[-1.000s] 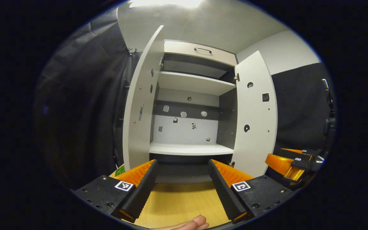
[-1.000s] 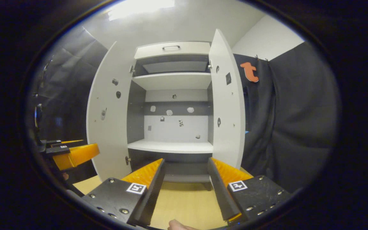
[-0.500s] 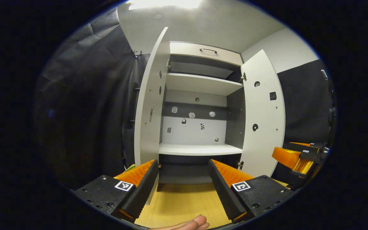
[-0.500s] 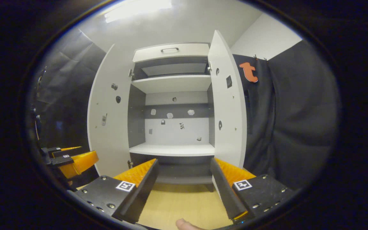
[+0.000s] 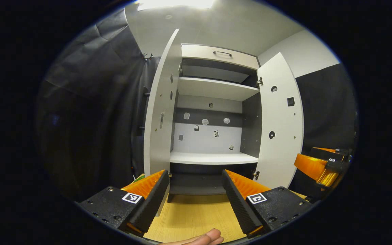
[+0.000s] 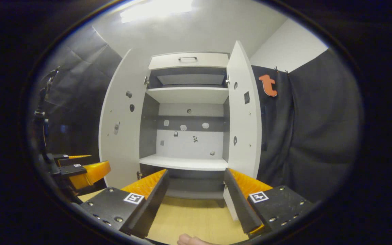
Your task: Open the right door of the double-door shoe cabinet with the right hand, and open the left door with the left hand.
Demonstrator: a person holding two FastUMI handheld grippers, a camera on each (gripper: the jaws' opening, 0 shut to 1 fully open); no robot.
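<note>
White and grey laminate all over: shoe cabinet straight ahead in both views, standing on a pale wood floor, both doors swung wide open. In the left gripper view, left door seen nearly edge-on, right door showing its inner face with a few dark round fittings and small screws. In the right gripper view, the reverse: left door showing its broad inner face, right door nearly edge-on.

Inside: two white shelves, upper shelf and lower shelf, with a grey back panel dotted with little stickers or marks, too small to make out. Above the opening, a drawer front with a dark handle.

Left gripper low in front of the cabinet, fingers spread wide, holding nothing, clear of both doors. Right gripper same deal: fingers wide apart, nothing between them, not touching the cabinet. Right gripper also visible off at the right edge of the left gripper view, and left gripper off at the left edge of the right gripper view.

Bit of a fingertip poking in at the bottom of the left gripper view, another at the bottom of the right one. Black cloth on either side, white ceiling with a bright light overhead.
</note>
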